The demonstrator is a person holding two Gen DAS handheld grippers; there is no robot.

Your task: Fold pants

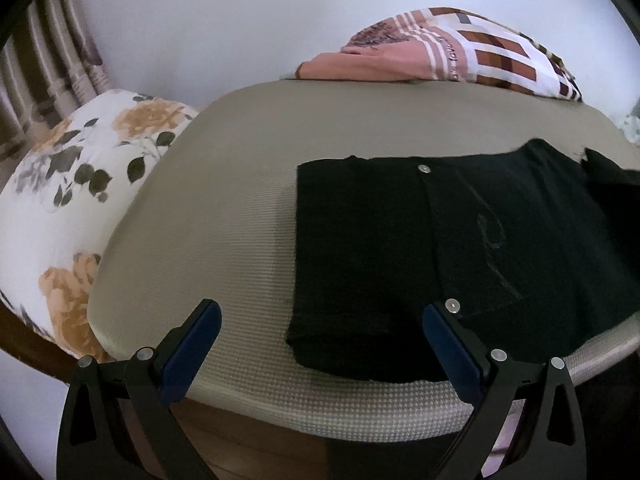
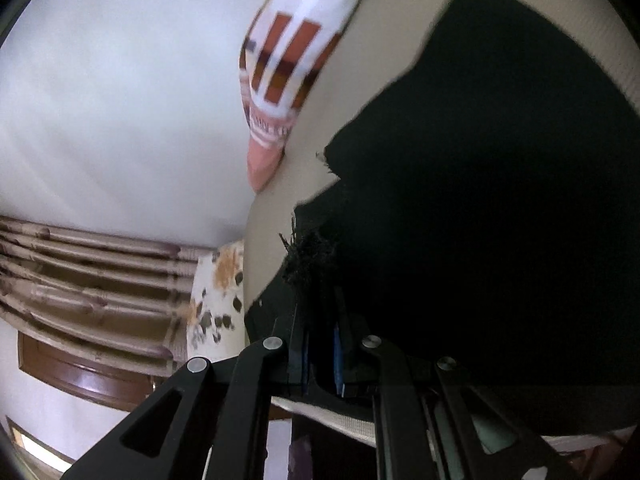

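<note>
The black pants (image 1: 460,256) lie flat on the beige mattress (image 1: 224,208), reaching toward its near edge and its right side. The left claw (image 1: 320,332) hangs spread wide over the near edge, holding nothing, one finger above the pants' near corner. The right claw (image 2: 320,300) is pressed together, pinching a frayed edge of the pants (image 2: 480,200). A checked pillow (image 1: 480,52) sits at the mattress's far edge, and a floral cushion (image 1: 68,184) lies past its left side.
</note>
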